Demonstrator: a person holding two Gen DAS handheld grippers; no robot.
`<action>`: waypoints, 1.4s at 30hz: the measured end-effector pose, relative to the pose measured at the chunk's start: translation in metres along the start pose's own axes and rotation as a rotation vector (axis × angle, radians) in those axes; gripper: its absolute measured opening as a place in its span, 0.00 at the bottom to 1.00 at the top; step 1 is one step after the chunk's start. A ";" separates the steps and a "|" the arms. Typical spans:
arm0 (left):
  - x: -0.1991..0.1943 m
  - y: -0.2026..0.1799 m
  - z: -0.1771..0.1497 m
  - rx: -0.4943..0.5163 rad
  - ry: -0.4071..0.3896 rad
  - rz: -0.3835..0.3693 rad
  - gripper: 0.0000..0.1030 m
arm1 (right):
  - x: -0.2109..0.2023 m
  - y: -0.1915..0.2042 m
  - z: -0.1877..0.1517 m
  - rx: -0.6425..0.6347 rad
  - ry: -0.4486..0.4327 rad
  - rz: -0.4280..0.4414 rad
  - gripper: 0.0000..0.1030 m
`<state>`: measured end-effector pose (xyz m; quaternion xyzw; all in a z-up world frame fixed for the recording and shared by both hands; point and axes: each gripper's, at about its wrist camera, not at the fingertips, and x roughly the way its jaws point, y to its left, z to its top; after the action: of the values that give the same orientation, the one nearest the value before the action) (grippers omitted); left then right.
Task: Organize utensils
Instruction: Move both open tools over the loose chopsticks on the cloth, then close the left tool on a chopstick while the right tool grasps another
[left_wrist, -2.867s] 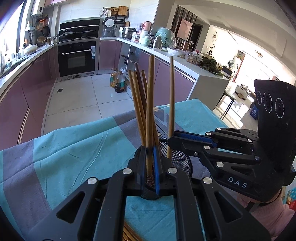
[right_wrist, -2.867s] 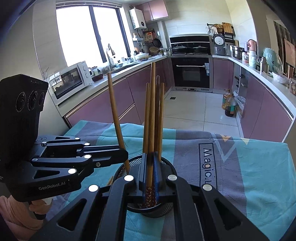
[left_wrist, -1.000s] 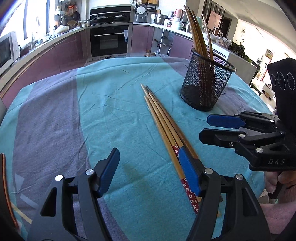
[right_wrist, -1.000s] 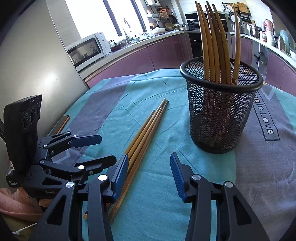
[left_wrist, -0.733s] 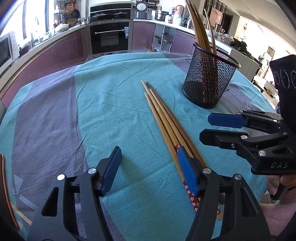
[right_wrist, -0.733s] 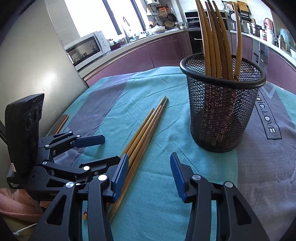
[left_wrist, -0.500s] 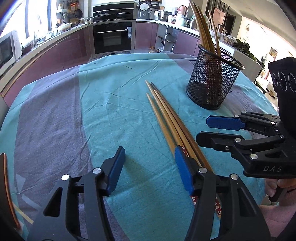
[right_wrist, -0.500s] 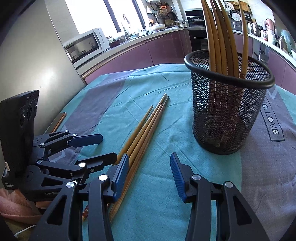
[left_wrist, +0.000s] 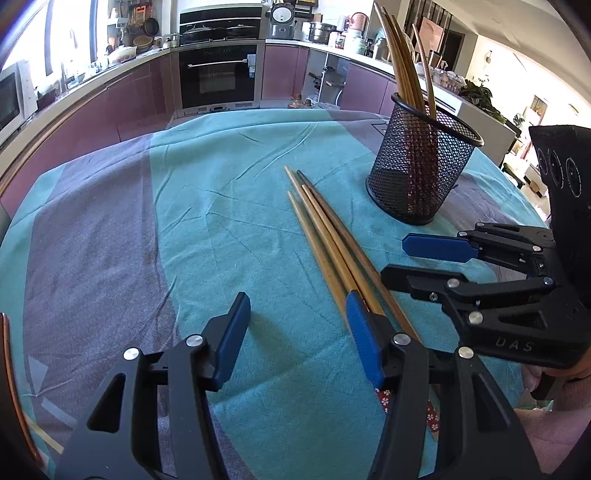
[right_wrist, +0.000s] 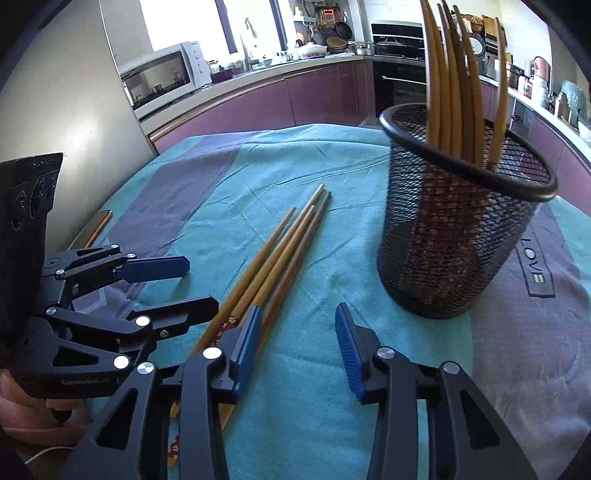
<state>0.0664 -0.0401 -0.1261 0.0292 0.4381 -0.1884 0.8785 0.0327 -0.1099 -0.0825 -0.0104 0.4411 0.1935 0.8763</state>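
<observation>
Several wooden chopsticks lie side by side on the teal cloth, also seen in the right wrist view. A black mesh holder with several chopsticks upright in it stands beyond them, at the right in the right wrist view. My left gripper is open and empty, low over the cloth, its right finger over the chopsticks' near ends. My right gripper is open and empty, its left finger over the same ends. Each gripper shows in the other's view, the right and the left.
The table wears a teal and grey cloth with printed letters near the holder. A wooden strip lies at the table's left edge. Kitchen counters, an oven and a microwave stand behind.
Both grippers let go of chopsticks in the holder, drew back and came down open near the loose chopsticks. Over the last second they crept forward a little.
</observation>
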 end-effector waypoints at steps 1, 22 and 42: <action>0.001 -0.001 0.000 0.003 0.003 0.001 0.50 | 0.001 -0.001 -0.001 0.006 0.003 0.000 0.31; 0.013 0.005 0.012 0.017 0.019 0.001 0.29 | 0.005 0.000 0.007 0.010 0.007 0.031 0.29; 0.023 0.012 0.023 -0.075 0.020 -0.003 0.09 | 0.017 -0.016 0.015 0.080 -0.015 0.011 0.07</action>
<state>0.1006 -0.0414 -0.1313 -0.0026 0.4536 -0.1730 0.8742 0.0593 -0.1155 -0.0890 0.0285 0.4420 0.1807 0.8782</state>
